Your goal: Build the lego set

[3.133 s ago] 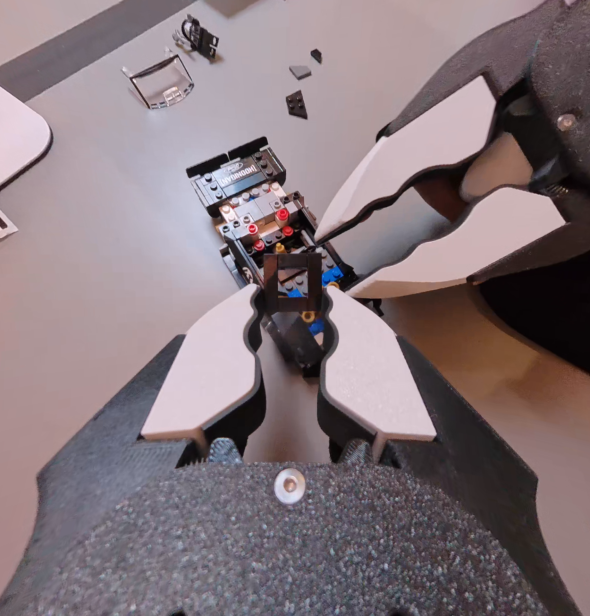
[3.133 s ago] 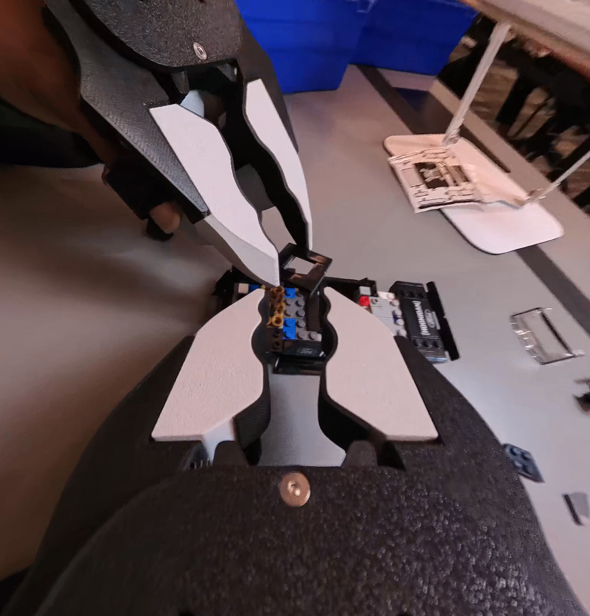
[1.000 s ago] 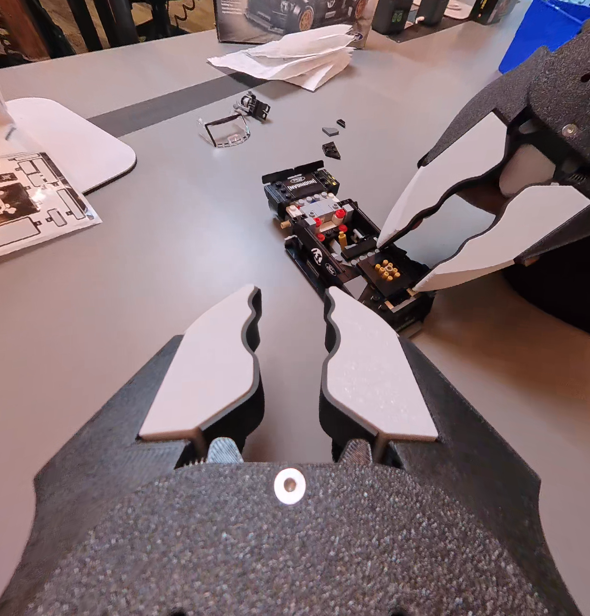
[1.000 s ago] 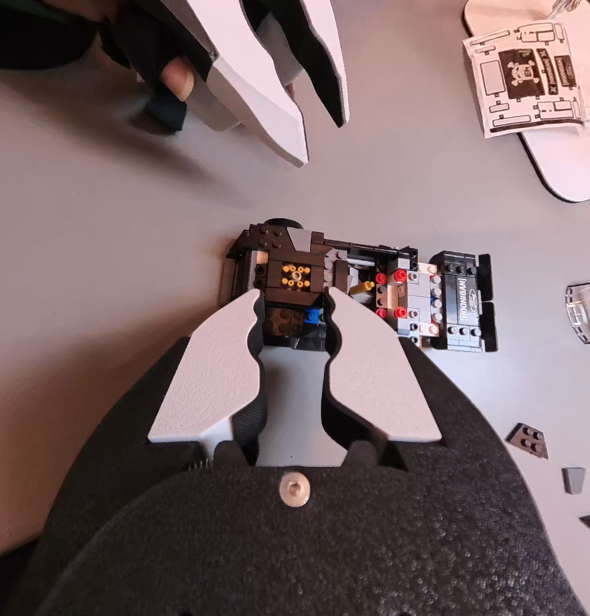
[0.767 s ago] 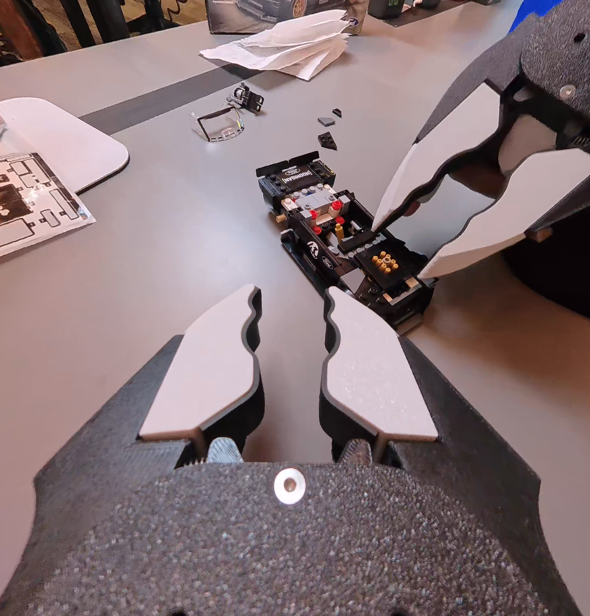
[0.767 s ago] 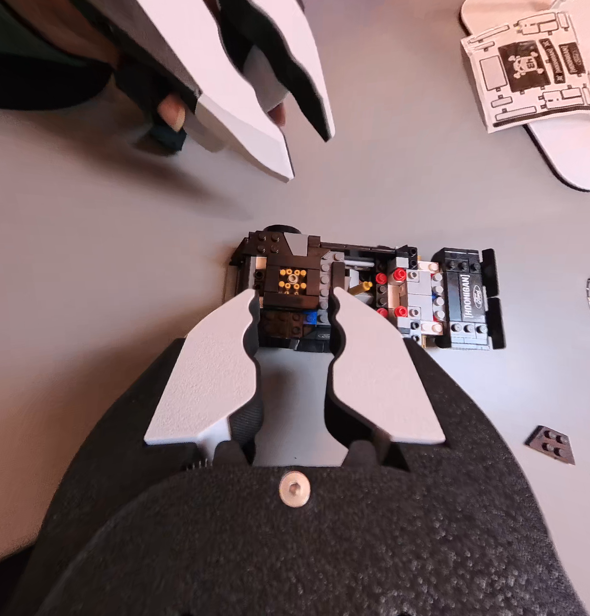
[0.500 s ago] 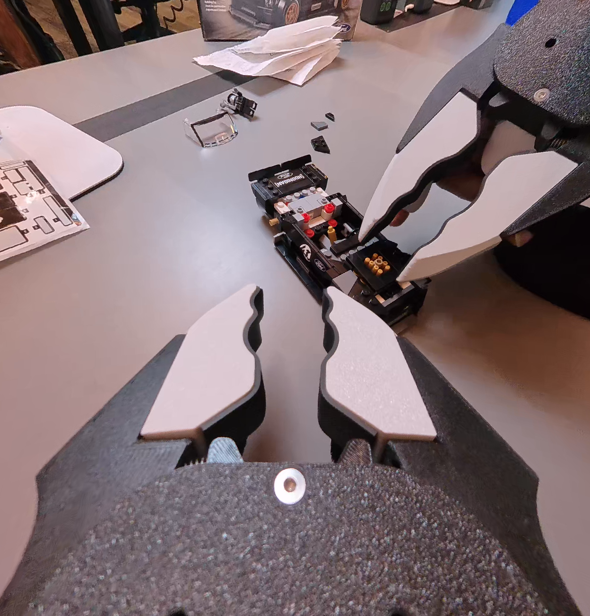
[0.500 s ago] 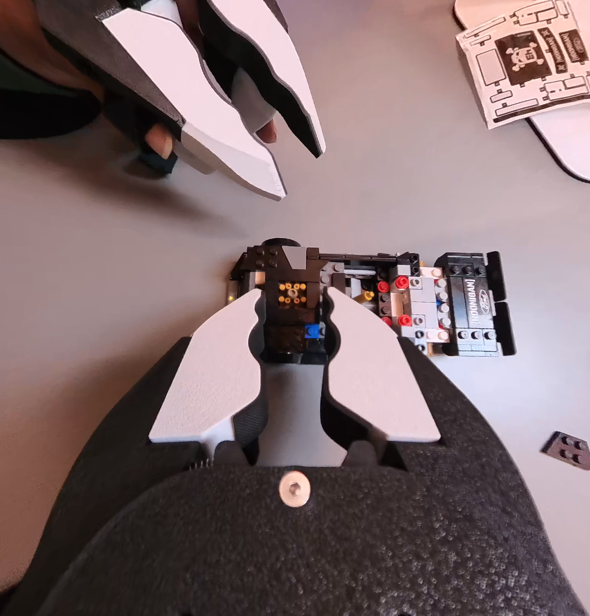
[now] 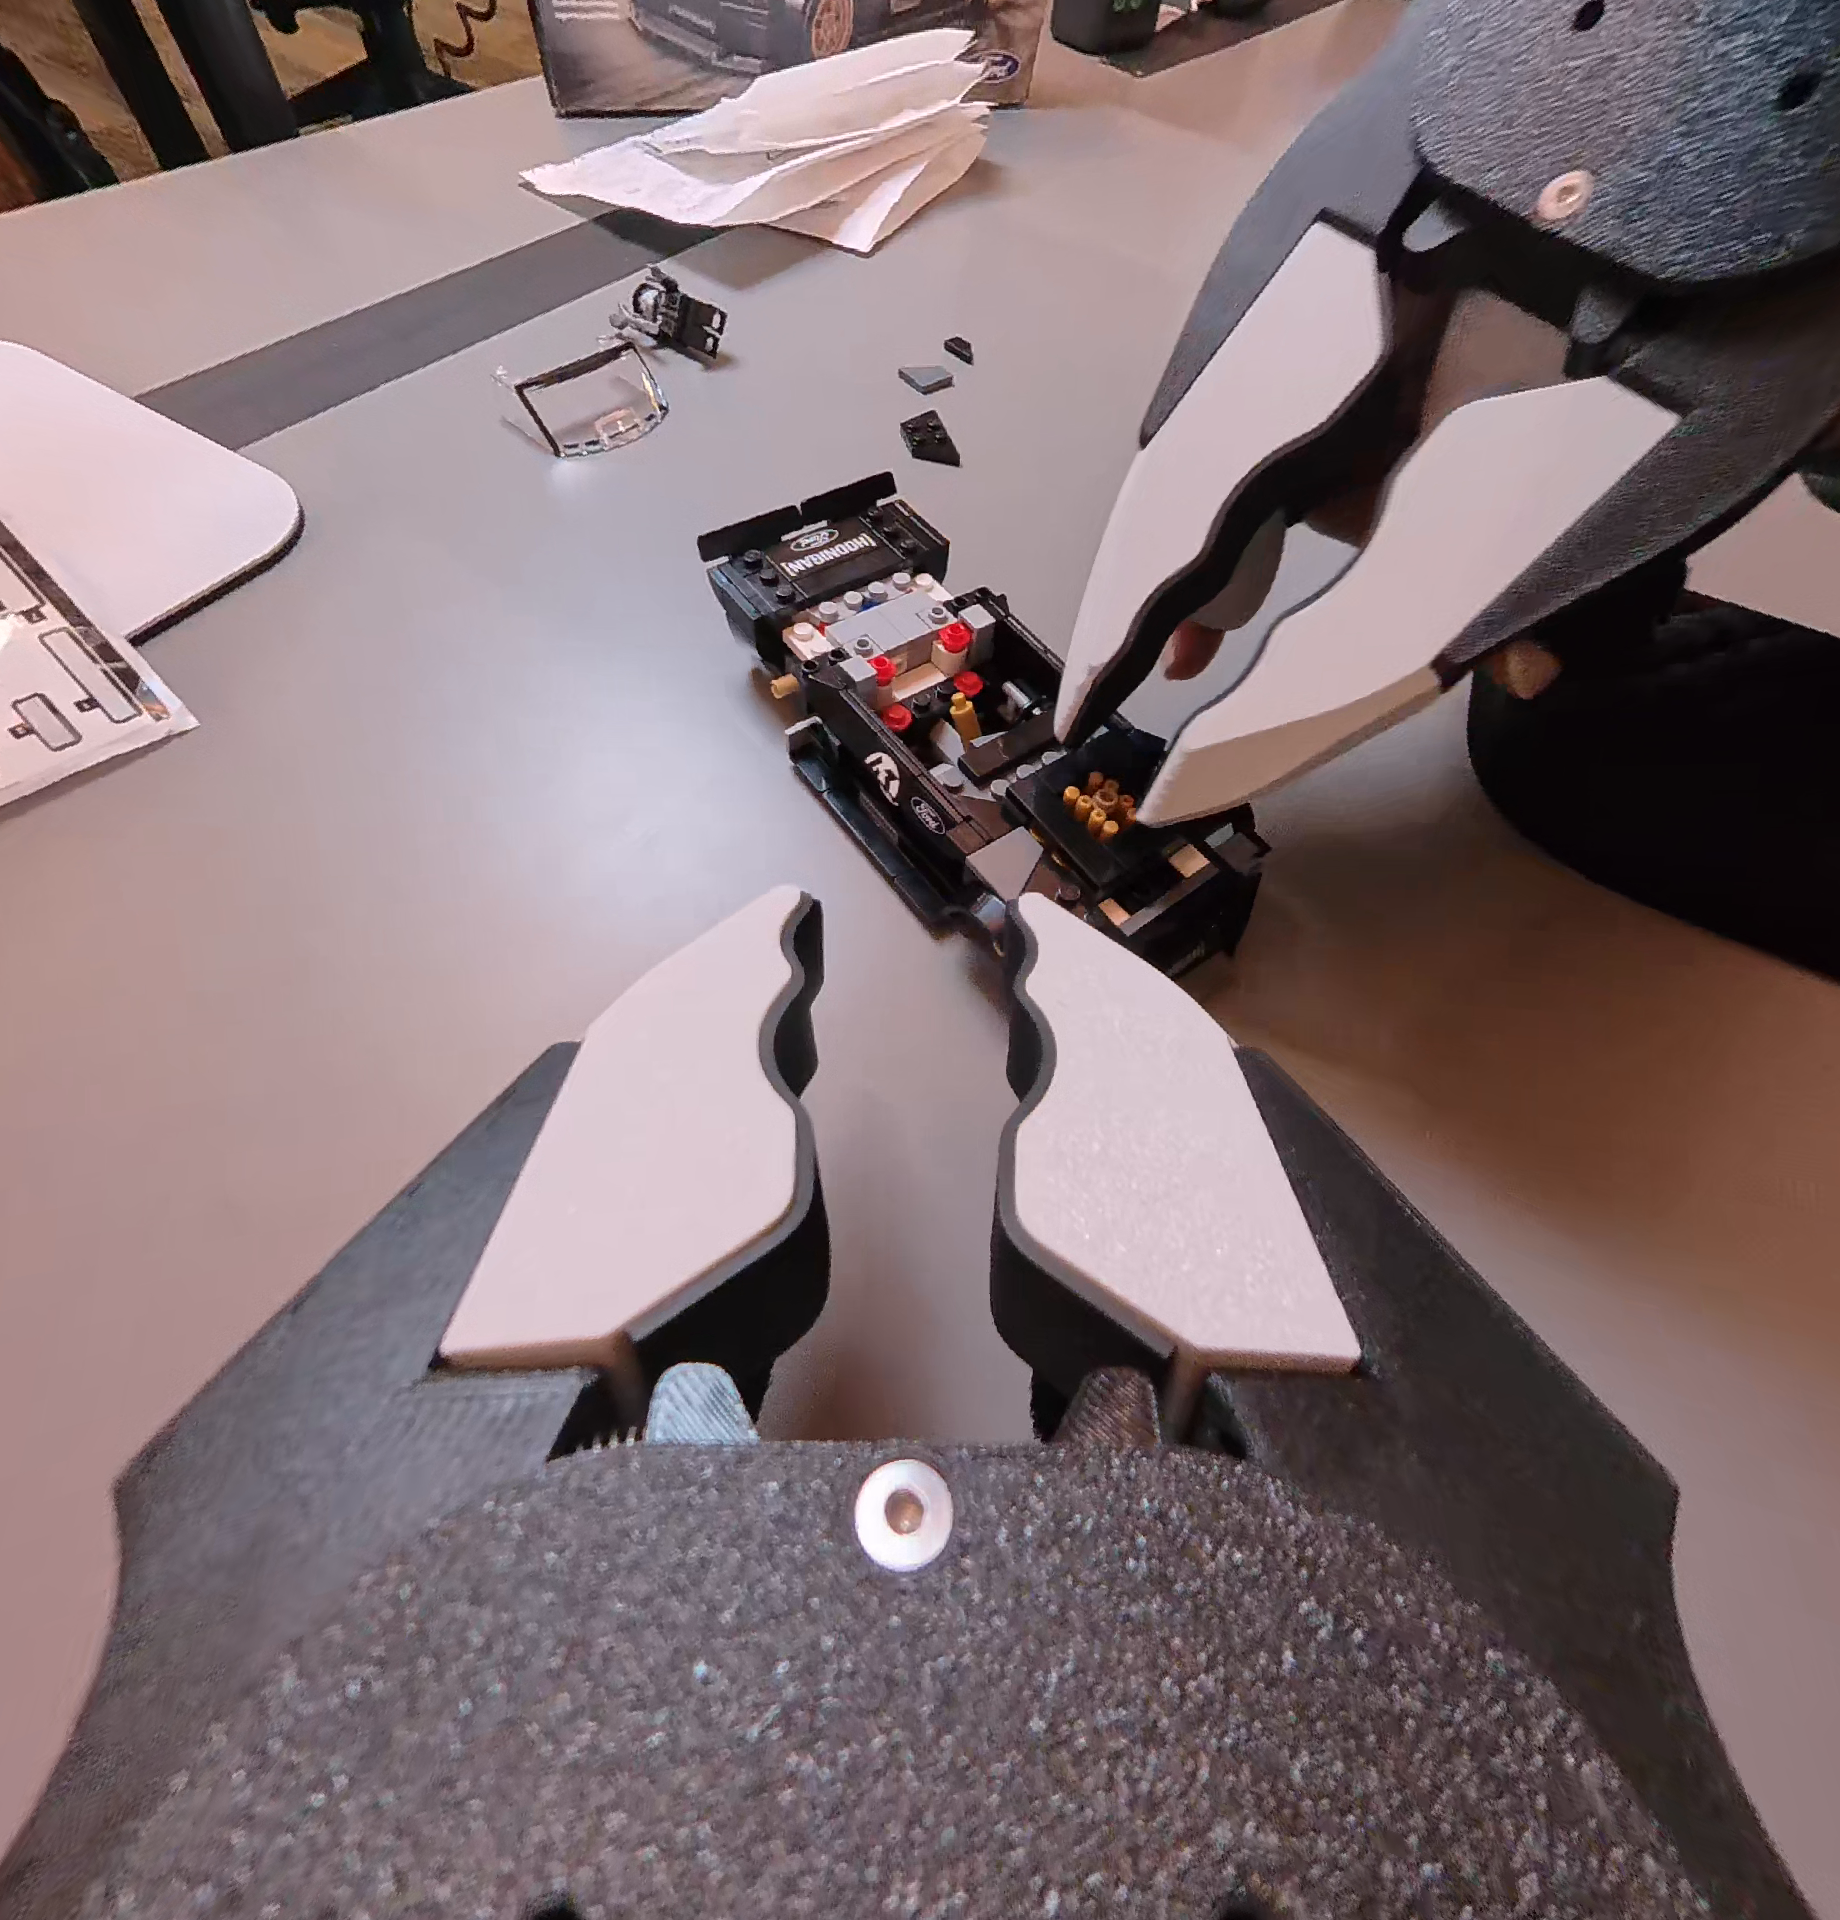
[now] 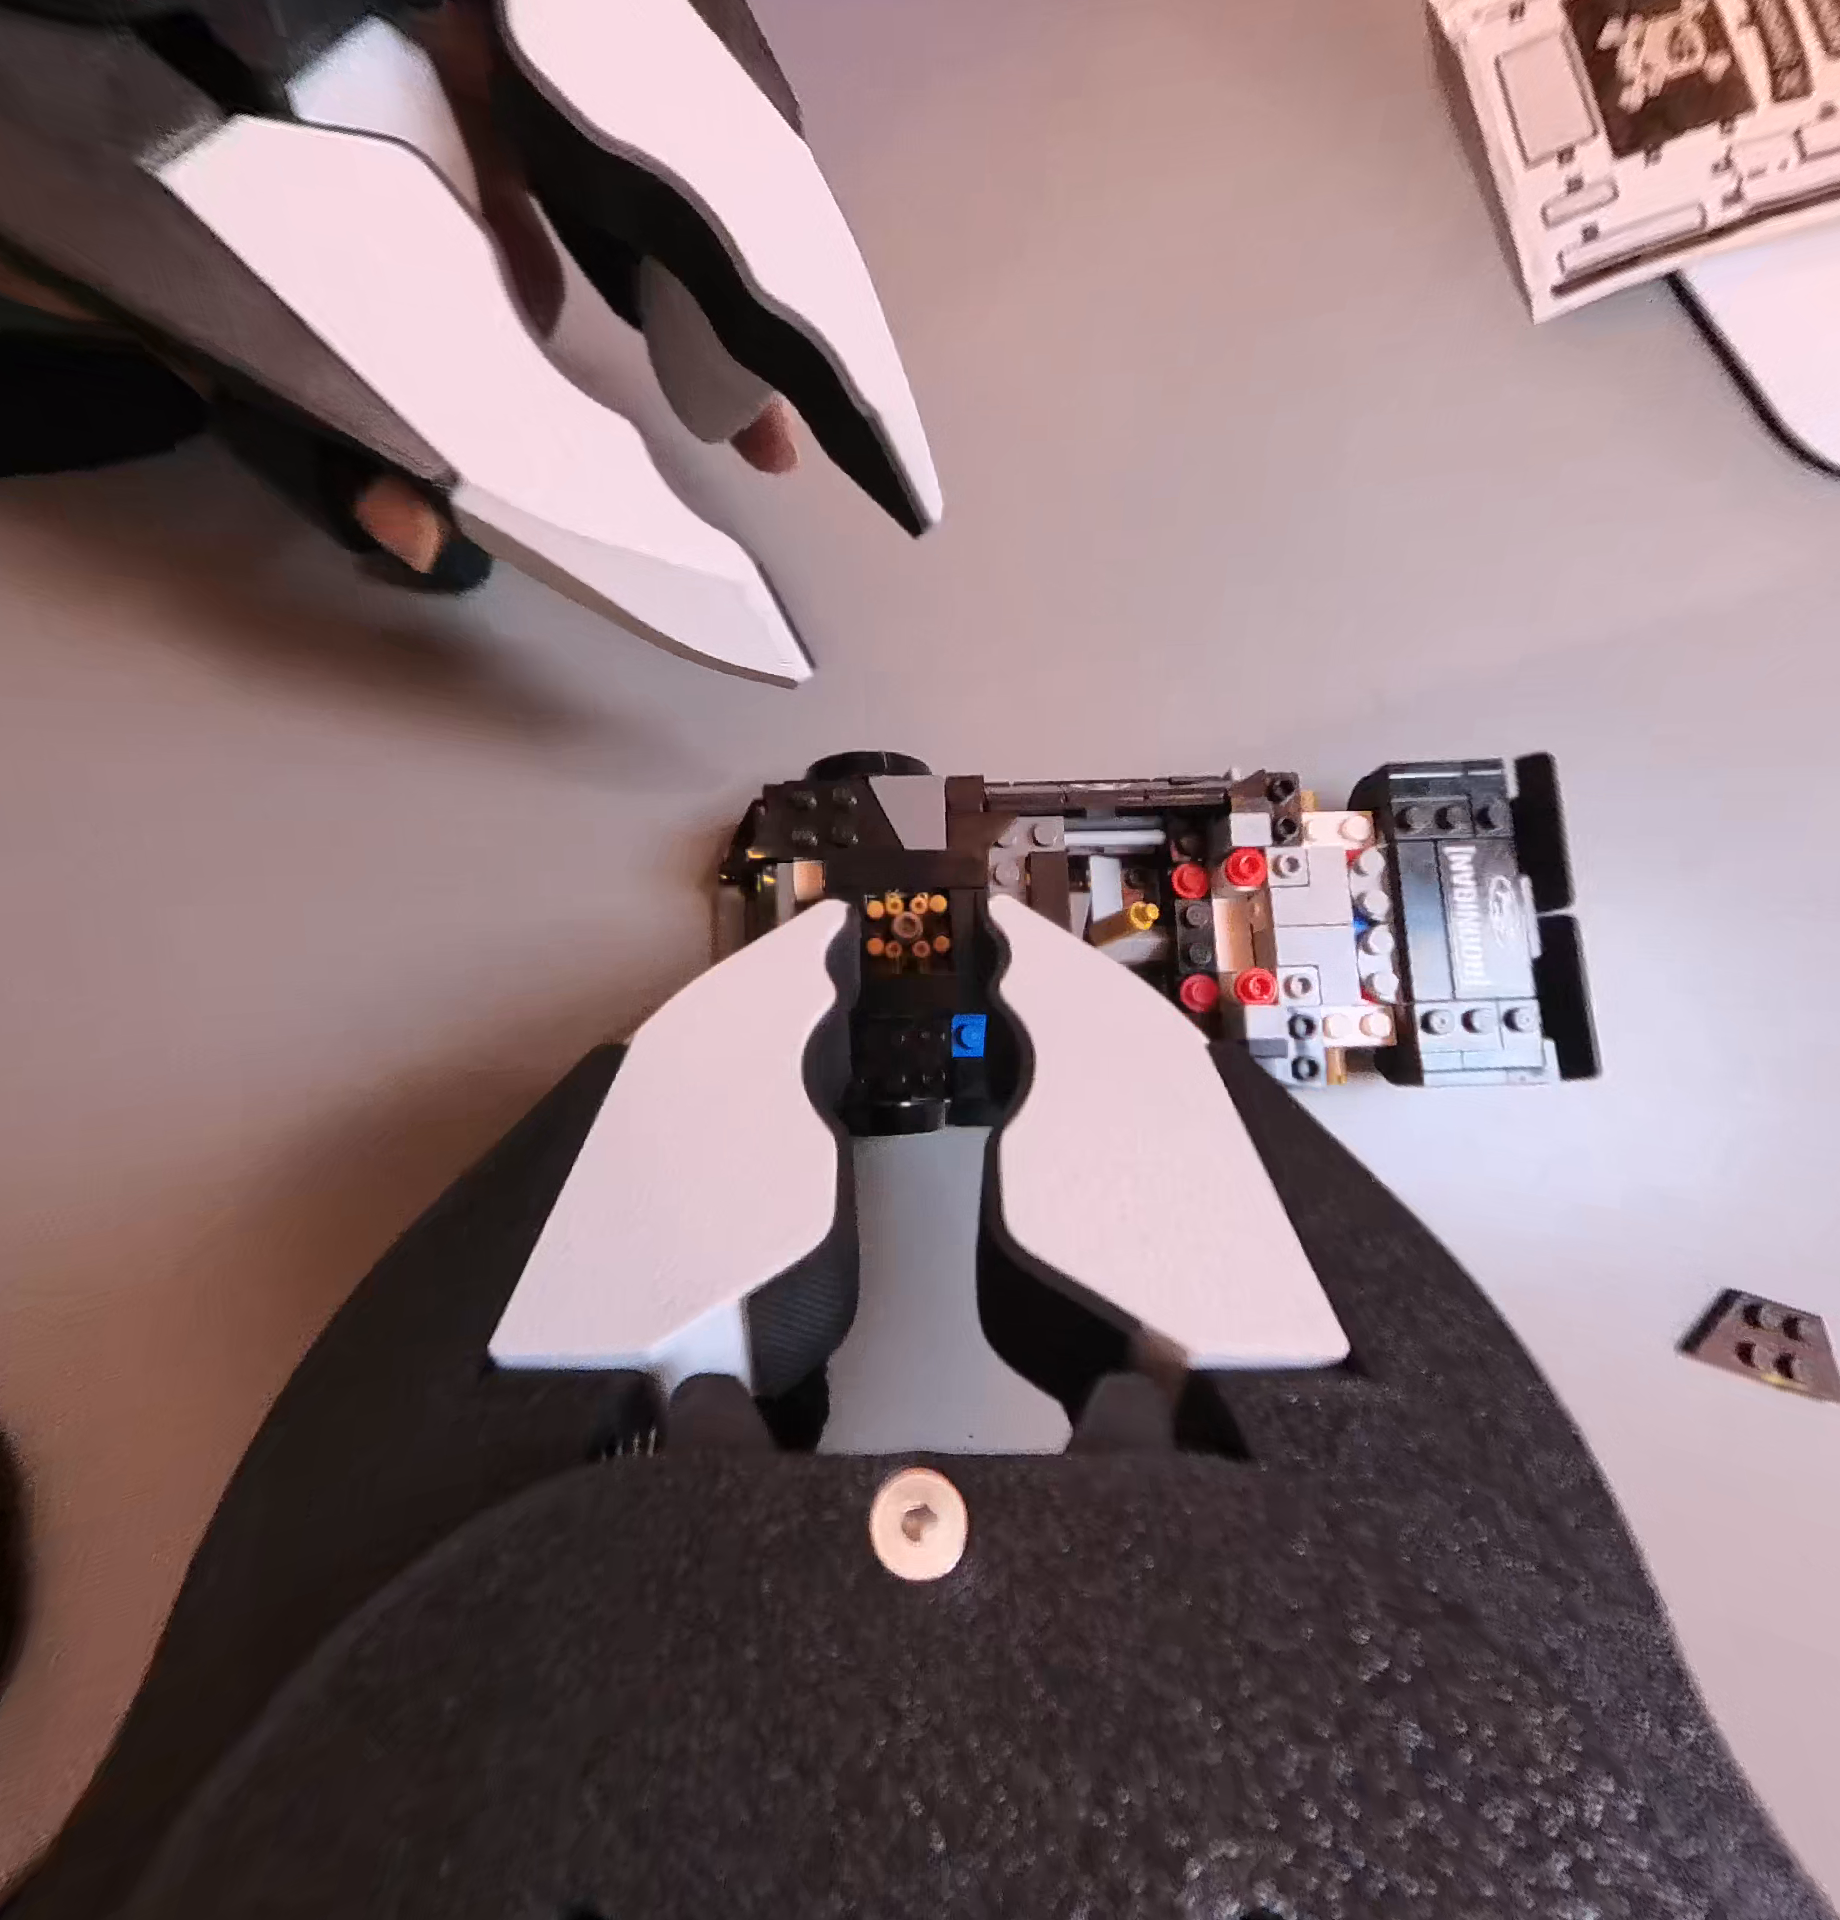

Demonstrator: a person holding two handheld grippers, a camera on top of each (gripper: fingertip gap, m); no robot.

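Left hand-held gripper (image 9: pixel 911 925) released the black frame and drew back.

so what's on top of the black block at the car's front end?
A cluster of small gold studs around a grey centre sits on the black block. The right gripper straddles it, its fingers hiding the block's sides, so I can't tell whether they touch it.

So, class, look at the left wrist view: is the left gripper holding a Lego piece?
No, the left gripper is open with only bare grey table between its fingers, just short of the Lego car.

Speckled black gripper (image 9: pixel 911 925) housing, silver centre screw, white wavy-edged jaws, dark fingerless glove
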